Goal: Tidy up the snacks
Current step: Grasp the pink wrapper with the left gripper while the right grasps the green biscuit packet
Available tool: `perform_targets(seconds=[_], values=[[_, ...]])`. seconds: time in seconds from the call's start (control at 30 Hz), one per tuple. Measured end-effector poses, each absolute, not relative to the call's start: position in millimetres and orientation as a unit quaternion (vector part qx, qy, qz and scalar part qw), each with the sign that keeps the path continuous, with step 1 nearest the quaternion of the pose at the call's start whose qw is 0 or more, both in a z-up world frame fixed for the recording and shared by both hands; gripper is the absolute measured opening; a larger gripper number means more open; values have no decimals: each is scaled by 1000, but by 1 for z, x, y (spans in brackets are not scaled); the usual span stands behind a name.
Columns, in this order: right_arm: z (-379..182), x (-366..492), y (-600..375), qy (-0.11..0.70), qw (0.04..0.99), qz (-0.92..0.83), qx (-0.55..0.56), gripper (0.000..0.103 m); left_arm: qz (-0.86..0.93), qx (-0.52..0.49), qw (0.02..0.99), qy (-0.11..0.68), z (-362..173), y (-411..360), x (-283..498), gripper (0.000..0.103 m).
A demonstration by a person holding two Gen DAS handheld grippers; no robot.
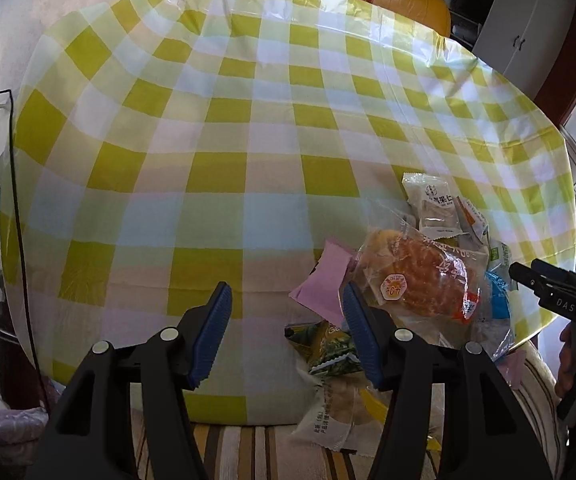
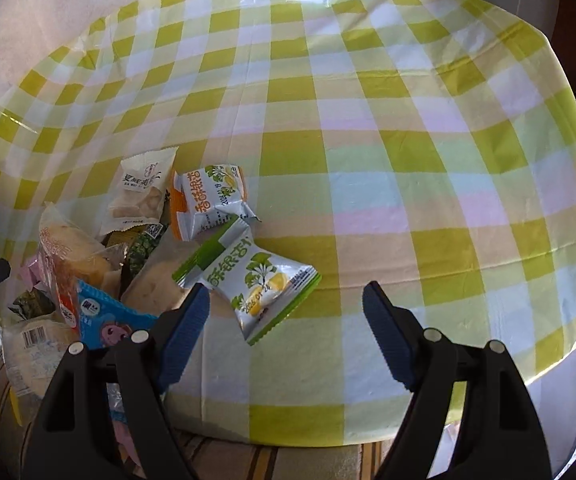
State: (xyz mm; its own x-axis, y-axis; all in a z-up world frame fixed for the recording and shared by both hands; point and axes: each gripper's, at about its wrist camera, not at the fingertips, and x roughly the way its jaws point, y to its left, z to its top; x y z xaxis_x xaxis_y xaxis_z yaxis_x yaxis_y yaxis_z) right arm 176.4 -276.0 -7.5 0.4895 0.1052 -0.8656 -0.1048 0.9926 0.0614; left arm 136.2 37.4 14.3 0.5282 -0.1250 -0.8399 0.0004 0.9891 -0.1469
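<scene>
Left gripper [image 1: 288,332]: jaws parted, nothing between them, held over bare checked cloth beside the snack pile [image 1: 419,276] at the near edge of the surface [image 1: 216,128]. Right gripper [image 2: 288,332]: jaws wide, empty, just short of a green-and-white packet [image 2: 256,284]. Orange-trimmed packet [image 2: 208,200] lay just behind it.

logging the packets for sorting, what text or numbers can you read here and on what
"DAS": right tool, on its black body.
"40": orange sticker on the clear bread bag.
"2025-01-2", last digit unclear: date on the green-edged silver packet.
Chinese print on the orange-edged packet and white packet: not transcribed.
Barcode digits: too small.
</scene>
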Motion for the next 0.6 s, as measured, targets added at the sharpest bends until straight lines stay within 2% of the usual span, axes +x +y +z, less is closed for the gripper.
perform_targets(seconds=[0.23,0.37,0.47,0.5,0.53,0.6], values=[[-15,193,-269,516,851,90,-36,79,-68,-47,856,510,-5,25,160,40],[-23,197,-263,525,843,110,-38,79,-86,-46,846,525,-15,20,170,40],[-30,200,-263,533,838,115,-27,79,-93,-44,844,526,-18,18,173,35],[-30,200,-263,533,838,115,-26,76,-95,-44,844,526,-18,17,174,34],[-31,200,-262,533,838,117,-26,66,-98,-45,844,526,-19,17,174,30],[-31,199,-260,532,839,113,-34,60,-99,-42,843,527,-20,15,175,29]])
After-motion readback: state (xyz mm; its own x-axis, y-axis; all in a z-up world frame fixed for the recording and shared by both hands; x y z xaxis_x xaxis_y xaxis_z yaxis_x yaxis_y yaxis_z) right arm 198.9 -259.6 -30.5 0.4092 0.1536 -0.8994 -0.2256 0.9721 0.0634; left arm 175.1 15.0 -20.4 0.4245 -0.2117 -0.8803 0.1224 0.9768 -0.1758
